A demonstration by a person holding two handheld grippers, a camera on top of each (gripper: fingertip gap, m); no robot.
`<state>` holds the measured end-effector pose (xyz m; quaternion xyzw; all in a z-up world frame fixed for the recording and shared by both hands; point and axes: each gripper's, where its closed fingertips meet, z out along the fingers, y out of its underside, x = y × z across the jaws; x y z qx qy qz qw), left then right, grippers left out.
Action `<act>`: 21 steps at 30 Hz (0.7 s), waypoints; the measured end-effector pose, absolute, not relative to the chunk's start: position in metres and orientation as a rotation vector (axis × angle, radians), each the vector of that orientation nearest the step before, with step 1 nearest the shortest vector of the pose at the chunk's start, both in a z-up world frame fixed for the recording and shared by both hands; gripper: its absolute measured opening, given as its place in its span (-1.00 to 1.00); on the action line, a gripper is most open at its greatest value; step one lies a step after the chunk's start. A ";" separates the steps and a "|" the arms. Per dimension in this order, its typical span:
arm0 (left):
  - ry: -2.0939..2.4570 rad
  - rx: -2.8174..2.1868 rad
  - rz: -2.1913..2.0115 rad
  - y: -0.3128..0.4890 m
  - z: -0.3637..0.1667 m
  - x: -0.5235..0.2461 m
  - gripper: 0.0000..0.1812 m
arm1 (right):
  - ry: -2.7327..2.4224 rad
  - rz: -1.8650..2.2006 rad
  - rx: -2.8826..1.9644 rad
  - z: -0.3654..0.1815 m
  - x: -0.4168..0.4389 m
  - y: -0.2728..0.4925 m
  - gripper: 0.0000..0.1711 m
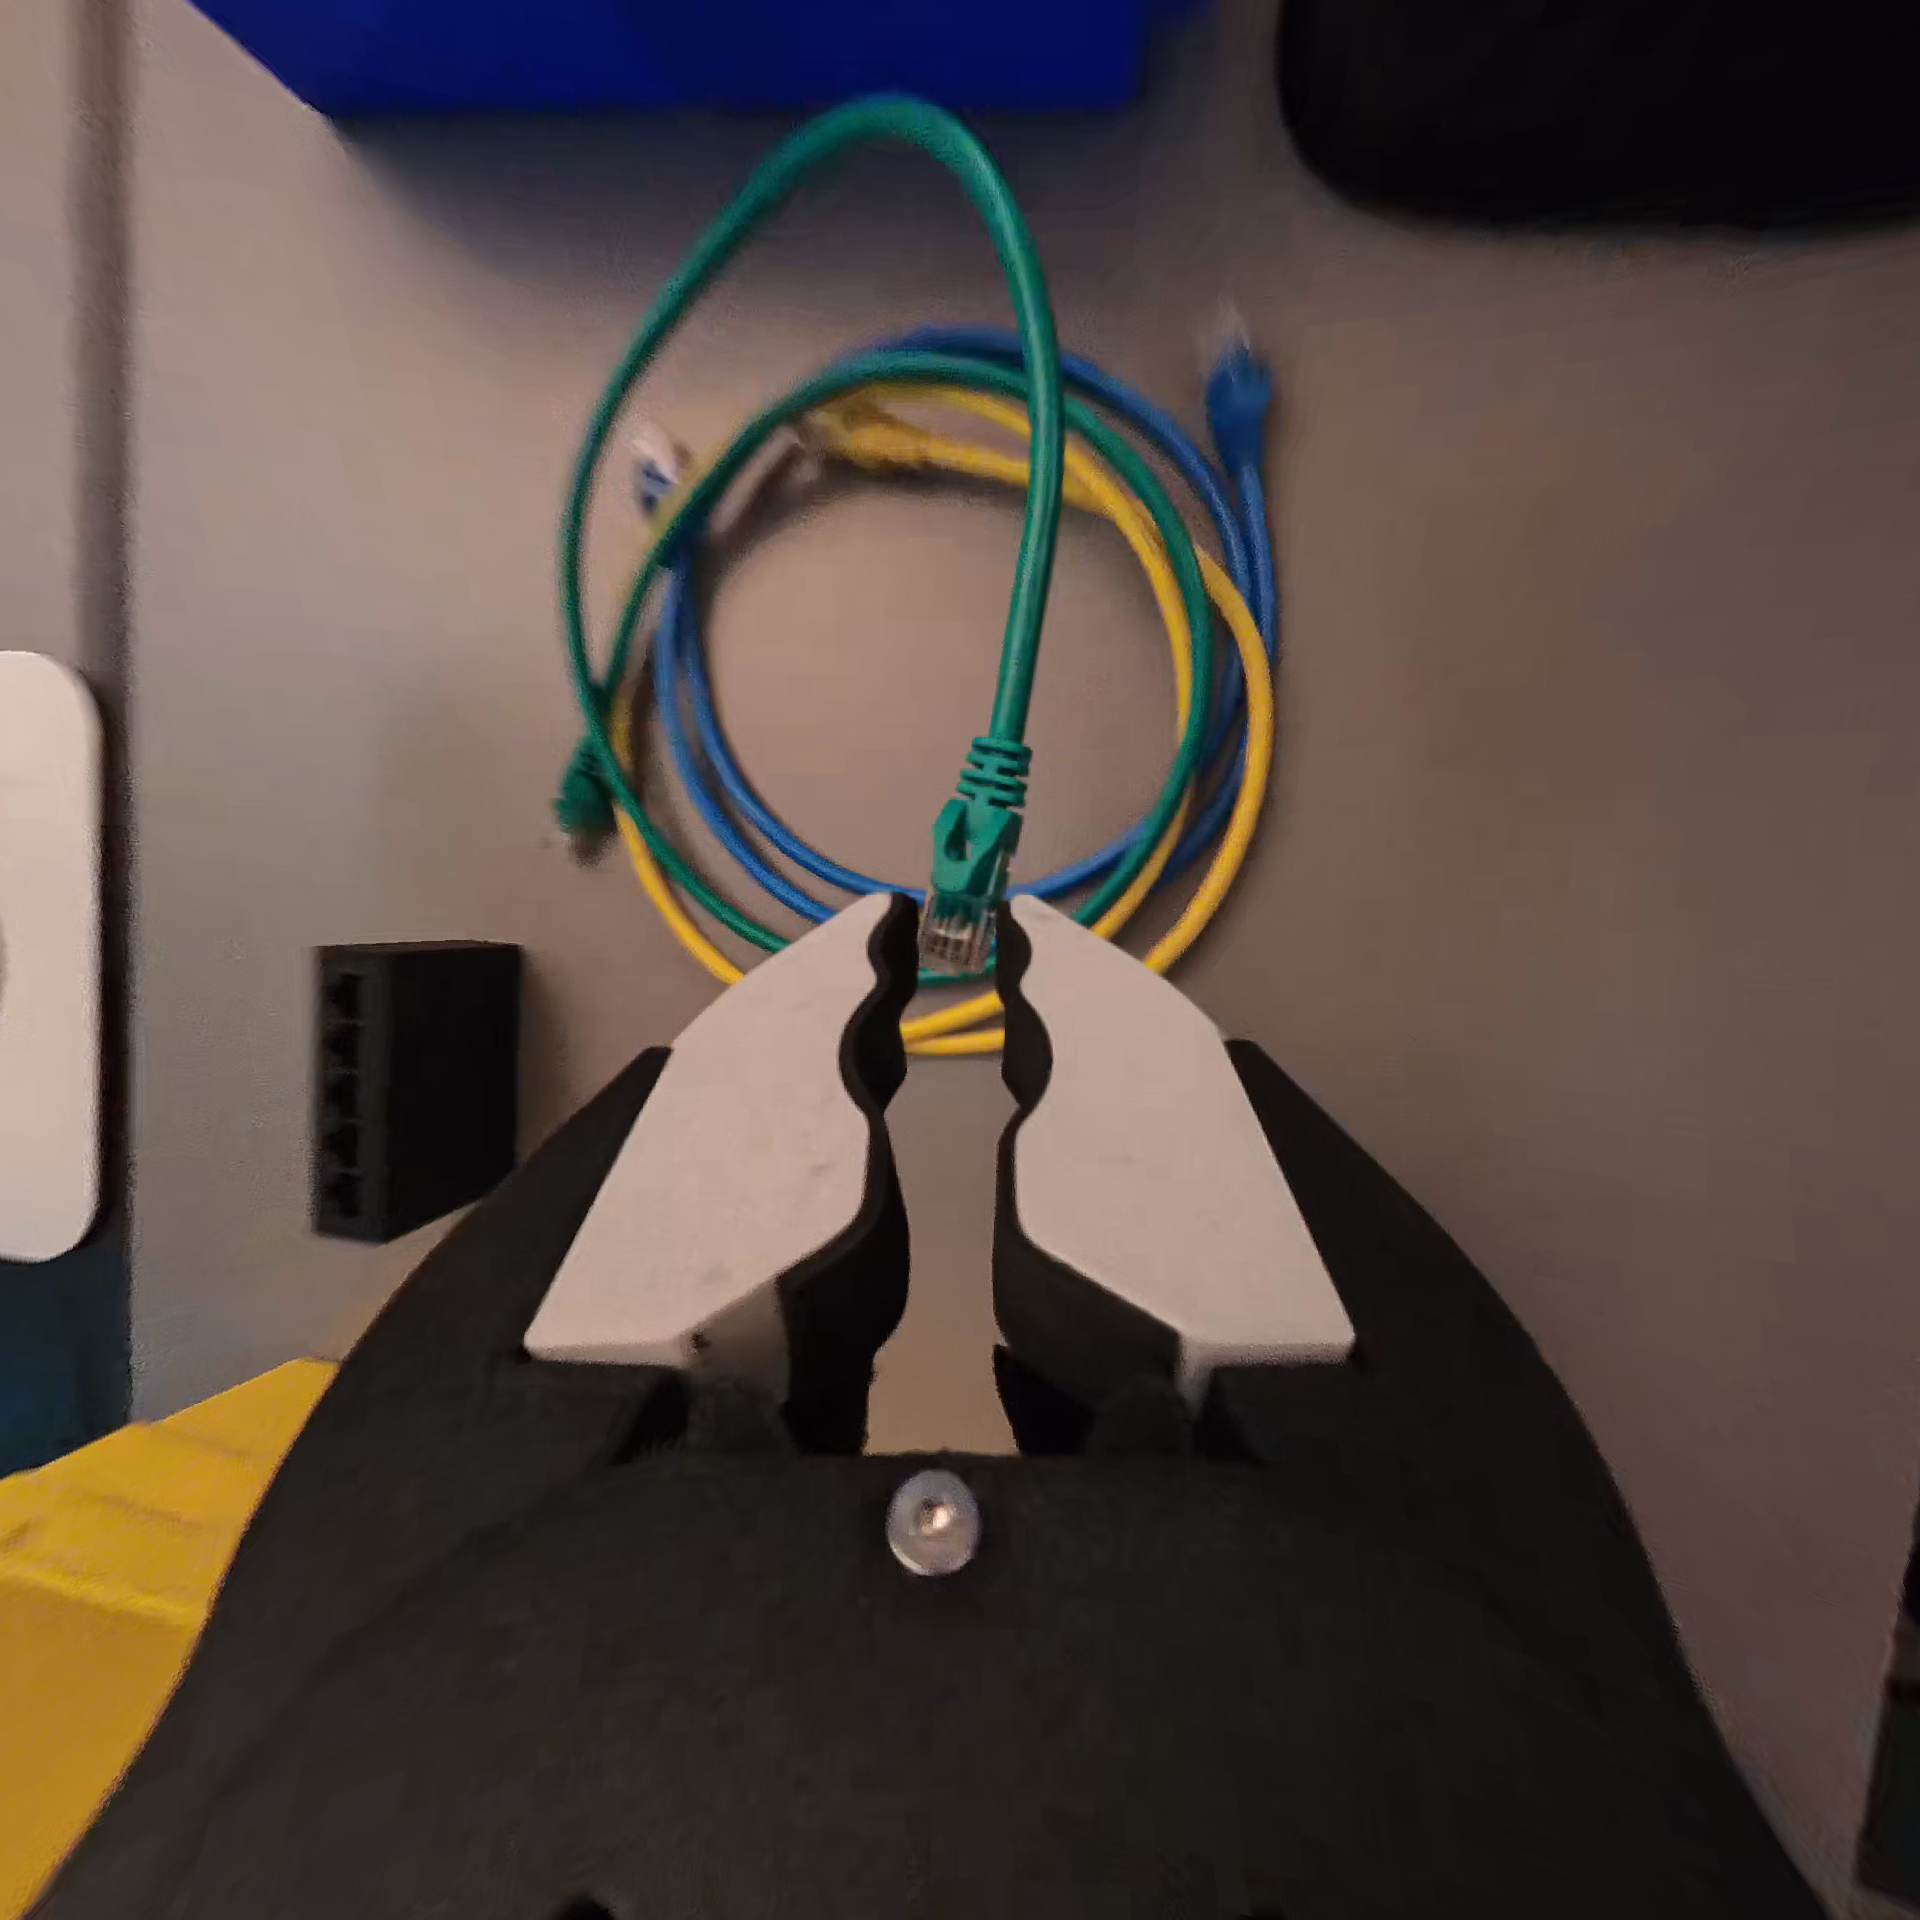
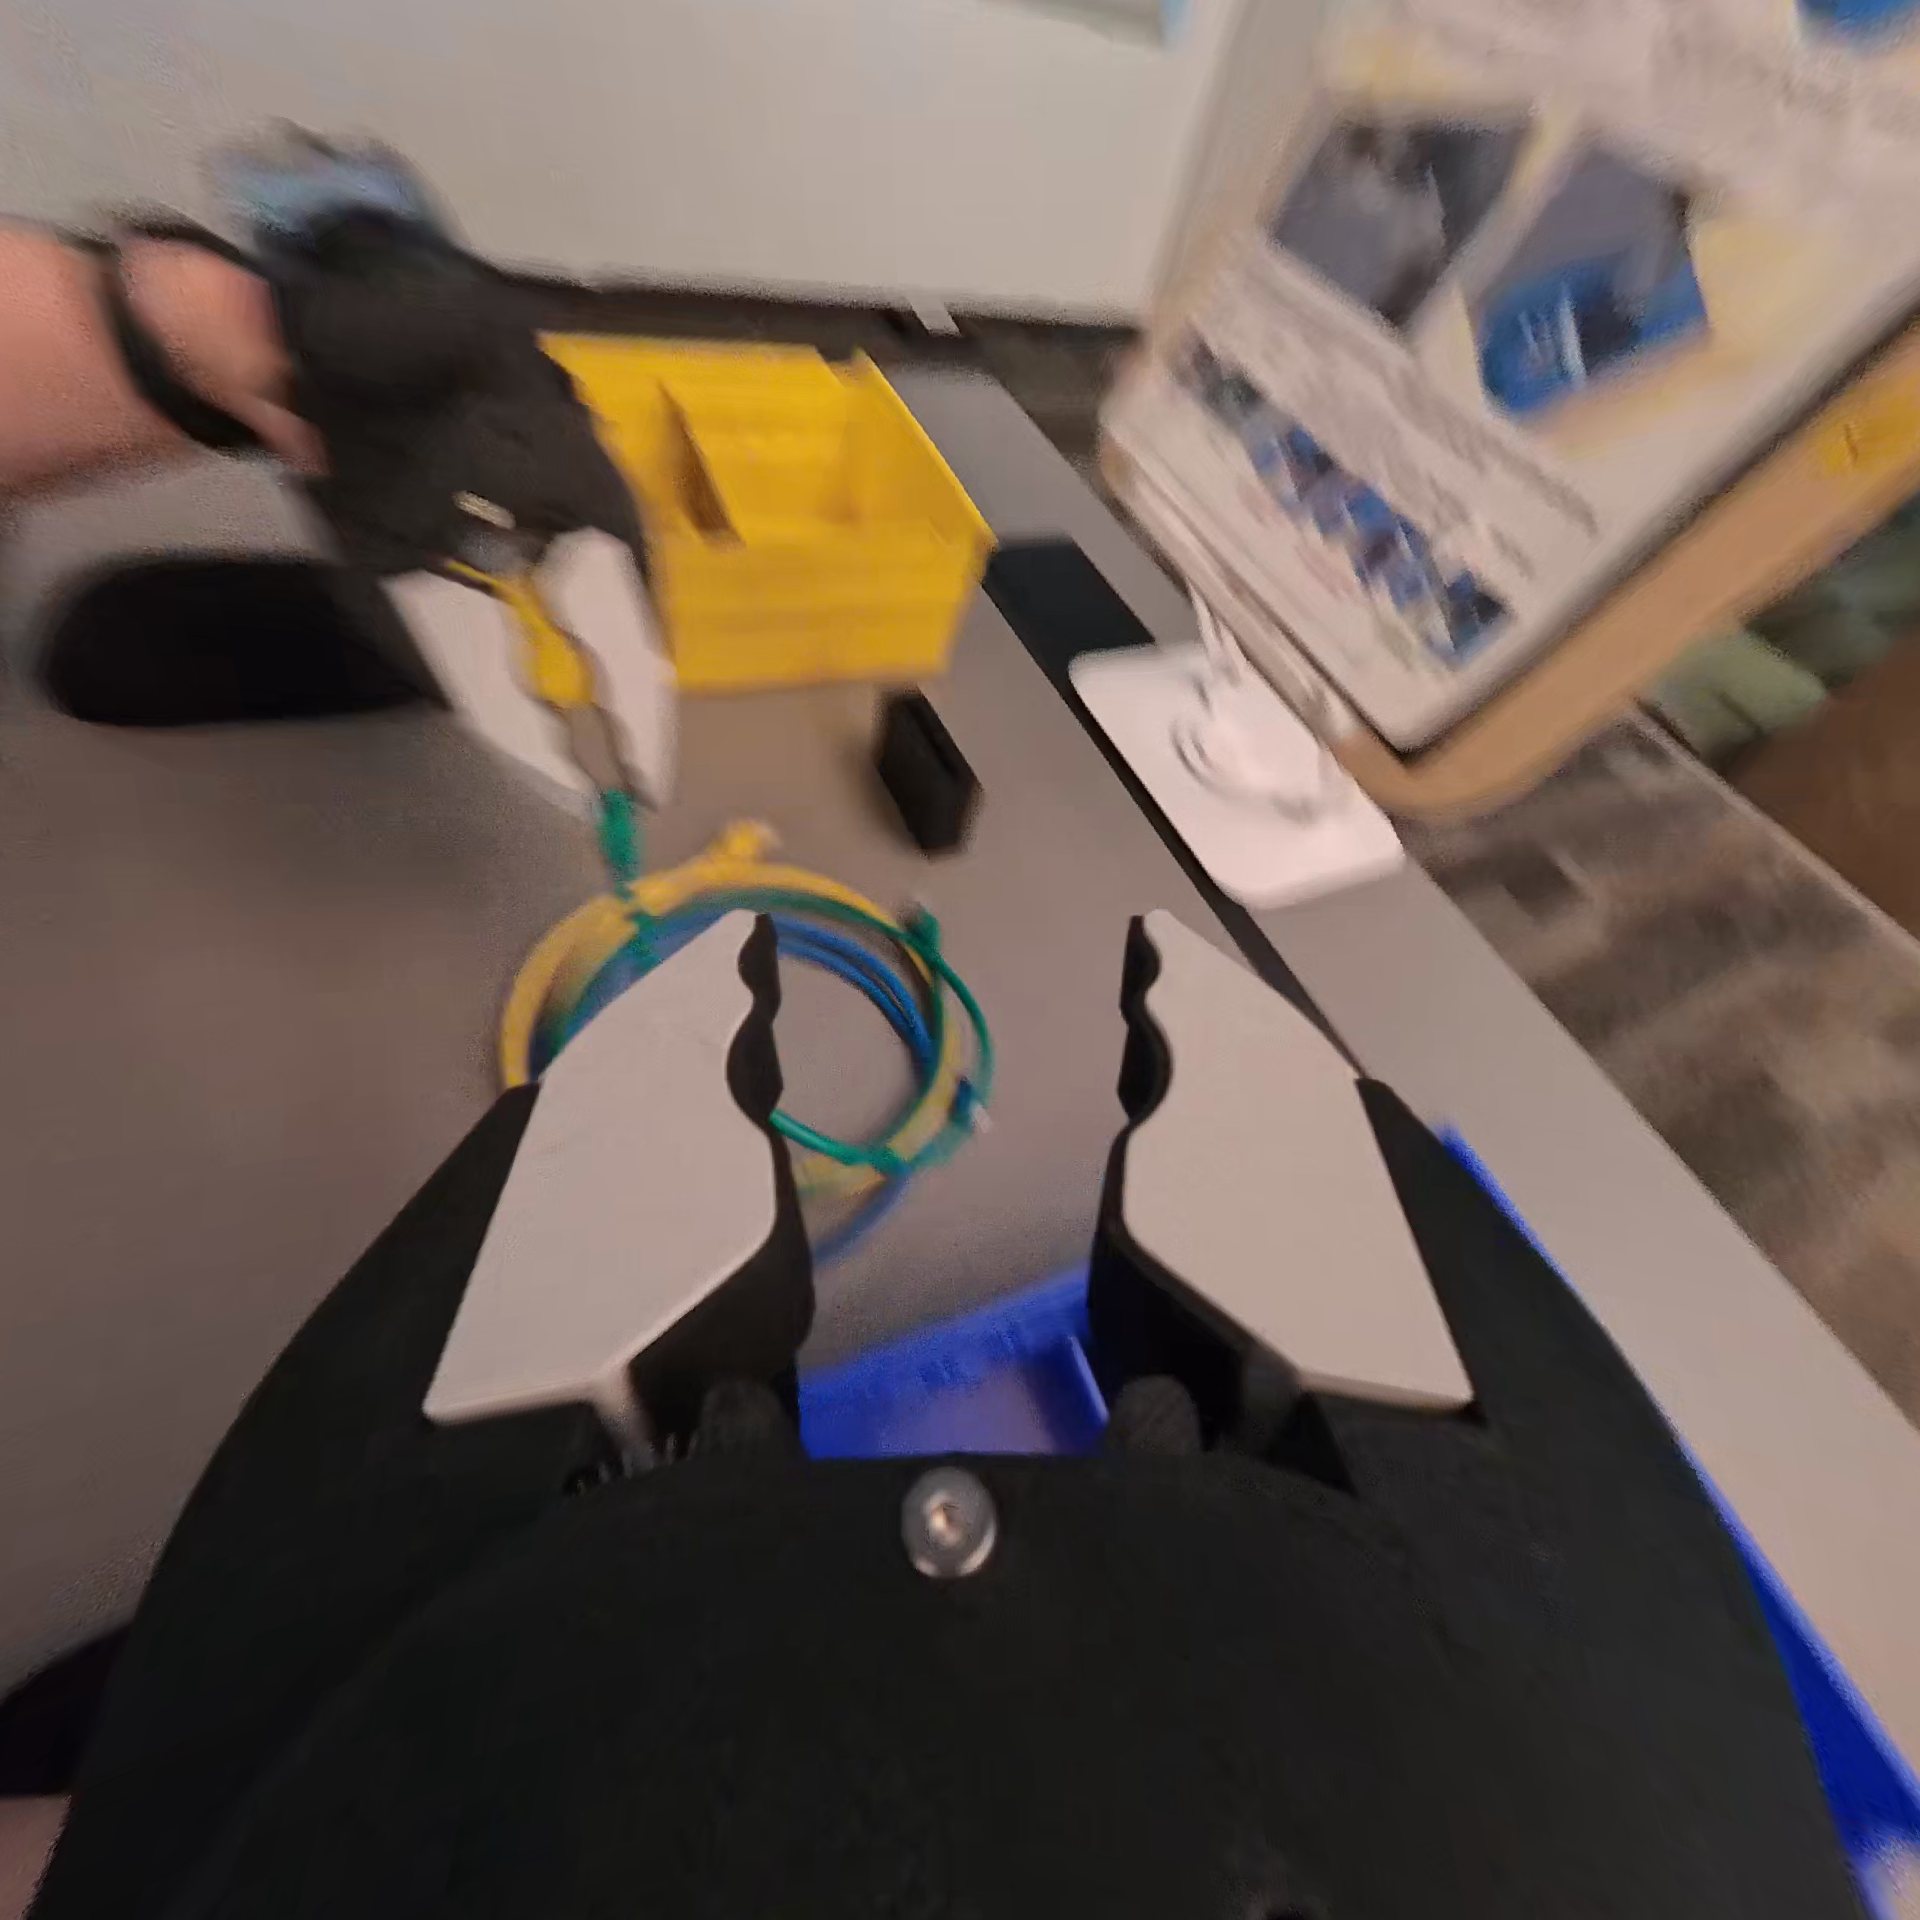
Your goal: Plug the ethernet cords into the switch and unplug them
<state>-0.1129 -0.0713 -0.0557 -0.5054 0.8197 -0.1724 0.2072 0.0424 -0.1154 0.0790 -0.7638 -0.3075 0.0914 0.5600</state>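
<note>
Grey tabletop point(image 2: 260, 935) with a dark front edge, beside a mottled grey-brown carpeted floor point(image 2: 1662, 1018). A pale wall point(image 2: 727, 125) rises behind. A white stand base point(image 2: 1247, 790) rests at the tabletop's edge; lighting is dim and even.

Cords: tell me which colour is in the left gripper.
The green cord: the left gripper pinches its clear plug, lifting that end. The yellow cord and blue cord lie coiled on the table.

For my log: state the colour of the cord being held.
Green cord, clearest in the left wrist view.
</note>
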 end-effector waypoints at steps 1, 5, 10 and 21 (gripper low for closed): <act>2.248 -1.414 -0.496 -0.067 -0.043 -0.108 -0.85 | -0.766 0.291 -1.708 0.096 0.020 -0.122 -0.27; 2.147 -1.405 -0.621 -0.055 -0.003 -0.096 -0.86 | -0.950 0.758 -1.344 0.147 -0.083 -0.164 -0.53; 2.049 -1.410 -0.683 -0.033 0.022 -0.105 -0.86 | -0.995 1.073 -1.536 0.082 -0.164 -0.144 -0.59; 2.015 -1.413 -0.745 -0.028 0.027 -0.141 -0.86 | -0.221 1.225 -1.471 0.020 -0.127 -0.030 -0.42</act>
